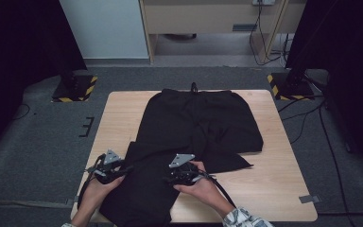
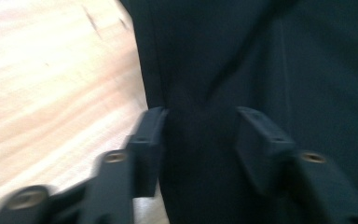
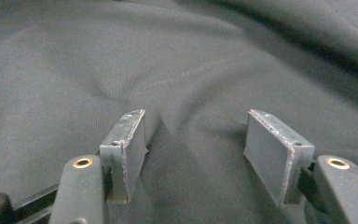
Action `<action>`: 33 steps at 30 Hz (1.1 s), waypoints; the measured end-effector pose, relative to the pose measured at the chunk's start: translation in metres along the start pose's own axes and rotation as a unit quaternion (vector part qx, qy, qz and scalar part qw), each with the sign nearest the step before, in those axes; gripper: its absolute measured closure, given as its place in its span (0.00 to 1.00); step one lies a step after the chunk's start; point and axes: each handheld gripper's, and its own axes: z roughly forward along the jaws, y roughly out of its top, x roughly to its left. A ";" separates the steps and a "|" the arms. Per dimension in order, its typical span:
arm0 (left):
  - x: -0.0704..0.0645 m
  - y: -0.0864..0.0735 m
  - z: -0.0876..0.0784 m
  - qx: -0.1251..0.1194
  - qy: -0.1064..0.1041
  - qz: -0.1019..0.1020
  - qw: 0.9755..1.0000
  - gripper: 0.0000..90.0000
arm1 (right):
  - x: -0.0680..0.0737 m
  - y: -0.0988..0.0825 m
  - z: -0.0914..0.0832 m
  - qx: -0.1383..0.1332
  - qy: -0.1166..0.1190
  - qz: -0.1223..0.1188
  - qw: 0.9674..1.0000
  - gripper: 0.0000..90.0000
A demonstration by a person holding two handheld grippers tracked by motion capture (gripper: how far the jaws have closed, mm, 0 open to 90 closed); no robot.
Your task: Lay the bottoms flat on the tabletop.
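Black trousers [image 1: 196, 127] lie spread on the wooden table [image 1: 274, 189], waistband at upper centre of the high view, legs running down toward lower left, one leg hanging off the near edge. Left gripper [image 1: 125, 169] sits at lower left of the high view on the trouser leg's left edge; in the left gripper view [image 2: 200, 135] its jaws stand apart with the dark cloth's edge between them, not pinched, bare table at frame left. Right gripper [image 1: 170, 178] at lower centre rests on the same leg; in the right gripper view [image 3: 196, 140] jaws spread over rumpled fabric, gripping nothing.
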 end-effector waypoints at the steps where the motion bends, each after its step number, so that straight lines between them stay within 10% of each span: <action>1: -0.002 0.000 -0.002 0.006 -0.005 0.002 1.000 0.72 | 0.000 0.000 0.000 -0.001 0.000 -0.002 1.000 0.50; 10: -0.019 -0.008 -0.021 0.042 -0.040 0.026 0.998 0.98 | 0.005 -0.001 -0.005 0.009 0.018 -0.023 1.000 0.99; 28: -0.040 -0.026 -0.059 0.033 -0.078 0.052 0.995 0.99 | 0.021 -0.016 -0.041 0.014 0.086 -0.054 0.995 1.00; 33: -0.034 -0.019 -0.048 0.009 -0.031 0.043 0.999 0.73 | 0.018 -0.015 -0.034 0.016 0.065 -0.046 0.997 0.83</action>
